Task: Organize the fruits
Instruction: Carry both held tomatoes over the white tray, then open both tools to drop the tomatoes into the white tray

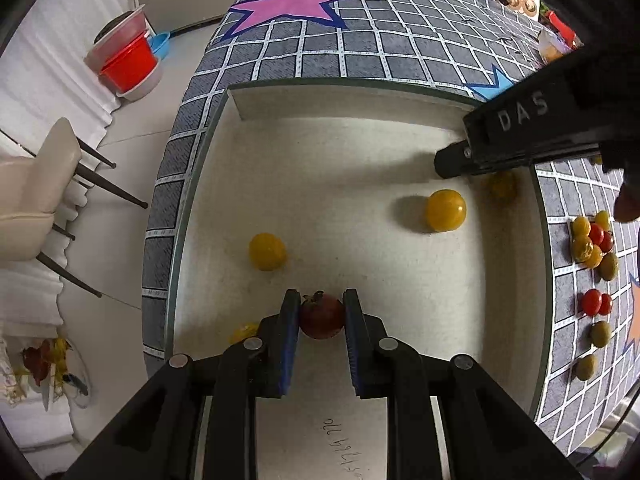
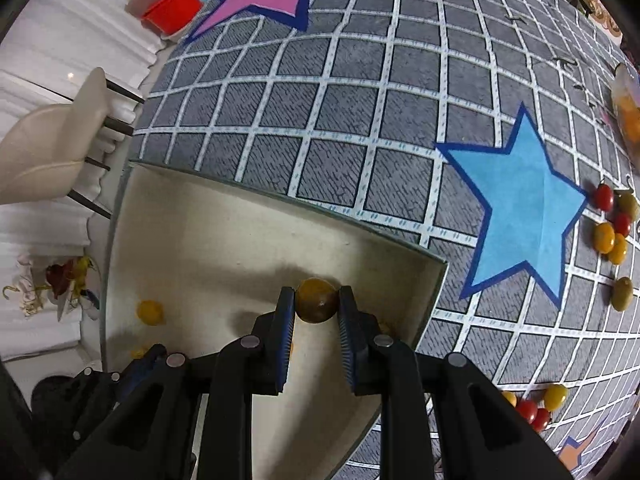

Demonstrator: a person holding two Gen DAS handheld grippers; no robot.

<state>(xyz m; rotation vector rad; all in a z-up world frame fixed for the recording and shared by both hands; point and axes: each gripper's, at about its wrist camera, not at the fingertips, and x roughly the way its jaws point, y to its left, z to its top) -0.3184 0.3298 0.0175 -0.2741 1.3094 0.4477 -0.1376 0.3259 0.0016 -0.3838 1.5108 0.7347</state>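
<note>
The left claw is clenched on a dark red tomato above the white tray, near its near edge. The right claw grips a brownish-yellow tomato over the tray's far right corner. Two yellow tomatoes lie on the tray floor. More tomatoes sit loose on the surface along its right edge, beside the tray.

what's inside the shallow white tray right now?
Shallow white tray: two loose yellow cherry tomatoes, another yellow one partly hidden behind the left gripper, which holds a dark red tomato. Floor under both grippers is covered.
</note>
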